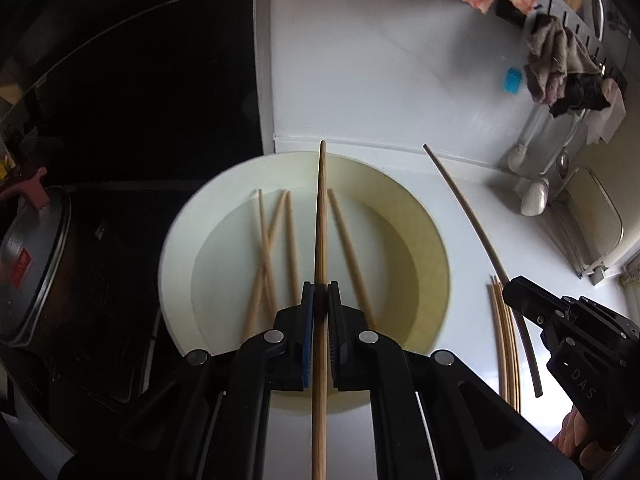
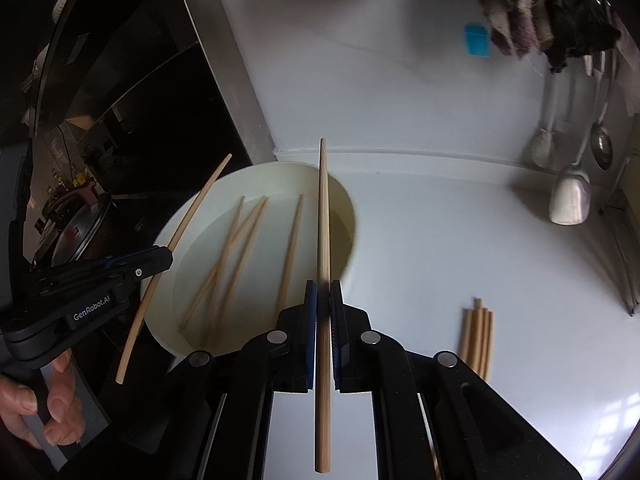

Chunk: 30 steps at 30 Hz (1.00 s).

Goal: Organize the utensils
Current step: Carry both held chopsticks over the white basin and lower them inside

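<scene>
A wide cream bowl on the white counter holds several loose bamboo chopsticks. My left gripper is shut on one chopstick, held lengthwise above the bowl. My right gripper is shut on another chopstick, over the bowl's right rim. Each gripper shows in the other's view: the right one with its chopstick, the left one with its chopstick. A neat bundle of chopsticks lies on the counter right of the bowl, also in the left wrist view.
A black cooktop with a lidded pot lies left of the bowl. Cloths, a ladle and a spatula hang at the back right. A blue item sticks on the wall.
</scene>
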Available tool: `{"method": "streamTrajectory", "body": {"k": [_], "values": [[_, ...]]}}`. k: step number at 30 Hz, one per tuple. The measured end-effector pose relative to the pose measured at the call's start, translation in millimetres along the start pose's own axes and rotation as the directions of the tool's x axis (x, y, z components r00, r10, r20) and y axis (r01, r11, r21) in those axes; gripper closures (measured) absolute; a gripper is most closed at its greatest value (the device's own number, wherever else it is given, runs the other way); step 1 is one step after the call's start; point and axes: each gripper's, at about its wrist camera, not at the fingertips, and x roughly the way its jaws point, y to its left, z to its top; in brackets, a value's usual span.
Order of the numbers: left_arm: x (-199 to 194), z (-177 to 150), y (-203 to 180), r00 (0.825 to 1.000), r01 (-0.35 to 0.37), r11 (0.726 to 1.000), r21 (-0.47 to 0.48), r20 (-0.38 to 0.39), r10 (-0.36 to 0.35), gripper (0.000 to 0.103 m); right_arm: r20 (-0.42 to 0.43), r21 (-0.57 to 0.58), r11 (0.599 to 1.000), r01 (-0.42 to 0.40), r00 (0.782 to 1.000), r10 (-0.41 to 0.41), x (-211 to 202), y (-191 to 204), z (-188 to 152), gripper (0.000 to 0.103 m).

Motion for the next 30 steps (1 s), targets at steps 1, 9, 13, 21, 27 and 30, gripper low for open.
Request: {"method": "streamTrajectory", "body": {"k": [1, 9, 13, 21, 27, 30], "values": [[4.1, 4.5, 7.4, 1.0, -0.001, 1.0, -0.008, -0.002, 0.001, 0.096, -0.001, -0.001, 1.0, -0.008, 1.0, 0.008, 7.3, 7.9, 6.0, 0.097], [53.5, 16.3, 39.1, 0.998, 0.009, 1.0, -0.017, -0.065, -0.01, 0.096, -0.079, 0.022, 1.0, -0.002, 0.997, 0.004, 73.5, 41.9, 31.2, 0.097], [72.5, 13.9, 48.8, 0.995, 0.022, 1.0, -0.021, -0.101, -0.024, 0.096, -0.127, 0.029, 0.999, 0.021, 0.992, -0.017, 98.1, 46.9, 32.3, 0.097], [98.5, 13.4, 57.9, 0.988, 0.034, 0.999, -0.032, -0.147, -0.038, 0.095, -0.204, 0.053, 0.998, 0.04, 0.979, -0.029, 129.1, 47.5, 24.7, 0.097], [110.9, 13.6, 61.6, 0.984, 0.044, 0.998, -0.035, -0.174, -0.05, 0.095, -0.239, 0.076, 0.996, 0.048, 0.971, -0.028, 140.0, 45.5, 24.2, 0.097], [115.3, 14.0, 62.3, 0.982, 0.046, 0.998, -0.035, -0.183, -0.051, 0.095, -0.243, 0.073, 0.996, 0.056, 0.969, -0.037, 146.5, 46.8, 26.3, 0.097]]}}
